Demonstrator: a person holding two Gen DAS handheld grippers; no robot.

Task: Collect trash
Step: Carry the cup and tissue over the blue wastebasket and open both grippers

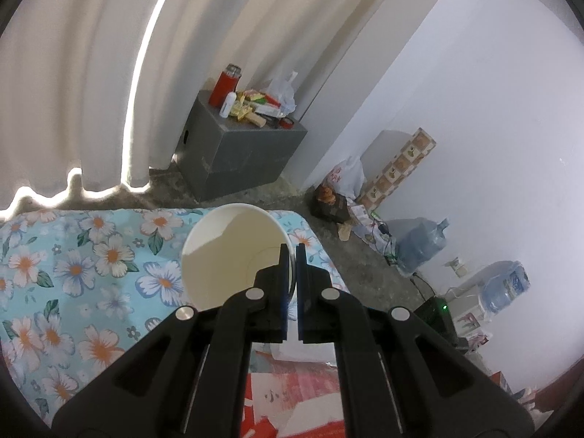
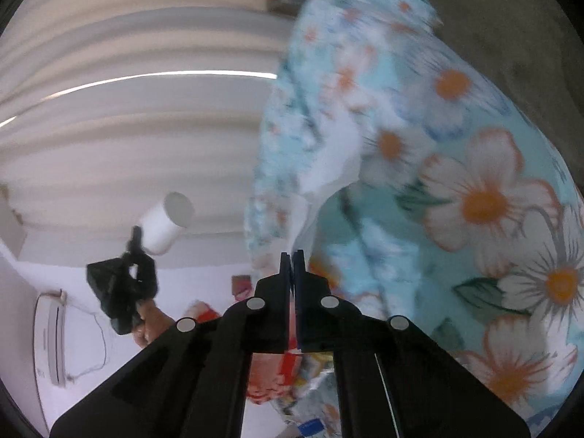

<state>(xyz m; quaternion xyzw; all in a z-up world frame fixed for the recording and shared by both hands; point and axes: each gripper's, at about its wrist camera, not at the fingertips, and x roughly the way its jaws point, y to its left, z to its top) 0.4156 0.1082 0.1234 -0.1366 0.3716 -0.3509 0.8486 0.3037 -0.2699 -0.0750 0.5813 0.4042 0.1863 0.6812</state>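
My left gripper (image 1: 292, 249) is shut on the rim of a white paper cup (image 1: 233, 252), held above the floral bed sheet (image 1: 91, 255) with its mouth facing the camera. In the rolled, blurred right wrist view, that same cup (image 2: 164, 222) hangs in the left gripper (image 2: 138, 235), with a hand (image 2: 146, 325) behind it. My right gripper (image 2: 292, 253) is shut against the floral sheet (image 2: 474, 200). A white scrap of paper or tissue (image 2: 328, 175) runs down into its closed tips.
A grey box (image 1: 237, 149) by the curtain carries a red flask (image 1: 224, 85), packets and a plastic bag. Water jugs (image 1: 419, 244), bags and cables line the white wall on the right. Red printed fabric (image 1: 292, 394) lies below the left gripper.
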